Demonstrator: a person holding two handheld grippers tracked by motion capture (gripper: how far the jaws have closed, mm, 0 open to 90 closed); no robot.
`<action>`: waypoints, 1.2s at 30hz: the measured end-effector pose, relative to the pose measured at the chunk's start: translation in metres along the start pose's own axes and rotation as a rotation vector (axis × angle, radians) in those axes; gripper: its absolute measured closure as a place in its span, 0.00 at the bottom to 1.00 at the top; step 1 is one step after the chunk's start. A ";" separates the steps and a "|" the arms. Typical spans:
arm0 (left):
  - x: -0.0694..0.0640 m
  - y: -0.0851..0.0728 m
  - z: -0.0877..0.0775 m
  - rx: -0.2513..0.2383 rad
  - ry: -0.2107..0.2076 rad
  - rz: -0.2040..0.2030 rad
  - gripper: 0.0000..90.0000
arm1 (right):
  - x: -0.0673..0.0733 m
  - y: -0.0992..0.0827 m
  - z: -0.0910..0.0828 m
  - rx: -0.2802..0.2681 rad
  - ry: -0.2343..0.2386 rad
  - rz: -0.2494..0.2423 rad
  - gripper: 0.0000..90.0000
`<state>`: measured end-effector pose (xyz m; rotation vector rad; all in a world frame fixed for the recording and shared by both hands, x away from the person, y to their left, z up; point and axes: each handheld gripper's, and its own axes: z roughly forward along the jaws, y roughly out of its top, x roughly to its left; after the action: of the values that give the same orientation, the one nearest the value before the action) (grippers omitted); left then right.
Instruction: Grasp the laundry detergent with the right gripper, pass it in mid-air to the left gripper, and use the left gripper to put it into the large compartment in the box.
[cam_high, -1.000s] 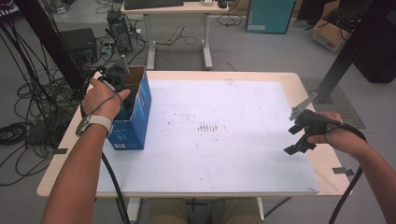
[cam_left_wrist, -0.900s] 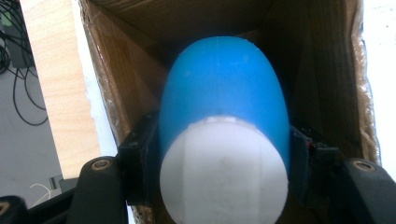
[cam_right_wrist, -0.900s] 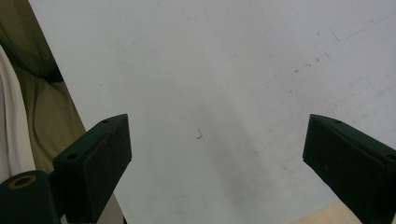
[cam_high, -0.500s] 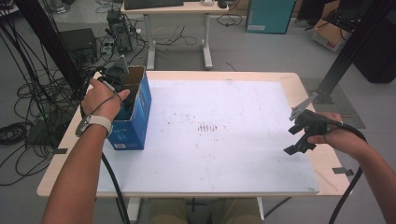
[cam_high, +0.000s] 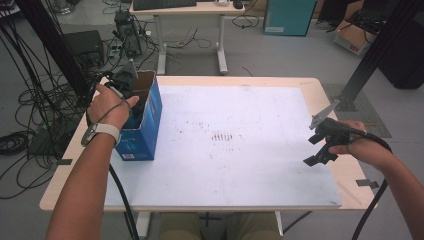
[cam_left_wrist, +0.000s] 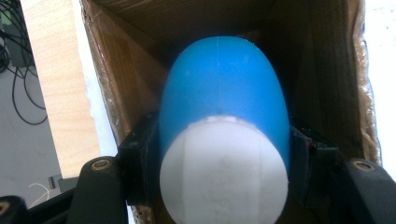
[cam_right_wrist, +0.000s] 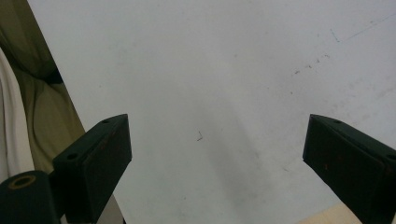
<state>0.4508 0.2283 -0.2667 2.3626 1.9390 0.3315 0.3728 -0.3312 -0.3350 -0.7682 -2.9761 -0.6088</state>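
One blue-and-white bottle (cam_left_wrist: 223, 135) clamped in the left gripper (cam_left_wrist: 223, 158), inside one blue cardboard box (cam_high: 150, 120).

The bottle sits squeezed between that gripper's two jaws, its blue body pointing ahead into the box's brown interior. The box stands on a white sheet (cam_high: 240, 150) over a wooden table (cam_high: 70, 165); grey floor, cables and a desk lie beyond. The left hand (cam_high: 107, 105) reaches down into the box; the right gripper (cam_high: 320, 145) hangs over the sheet's far side, jaws wide apart.

The white tabletop (cam_high: 240, 145) is left open throughout; passage at its left edge is blocked by an upright blue box (cam_high: 142, 127).
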 end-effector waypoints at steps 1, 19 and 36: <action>0.000 0.000 0.000 0.000 0.000 0.000 0.42 | 0.000 0.000 0.000 0.000 0.002 -0.004 0.09; 0.000 0.000 0.000 0.000 0.000 0.001 0.42 | 0.000 0.000 -0.001 0.001 0.000 -0.005 0.09; 0.001 -0.001 0.000 -0.002 -0.001 0.000 0.42 | 0.001 0.001 -0.001 0.002 0.001 -0.003 0.09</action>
<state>0.4503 0.2292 -0.2668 2.3615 1.9377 0.3320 0.3723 -0.3305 -0.3341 -0.7629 -2.9775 -0.6057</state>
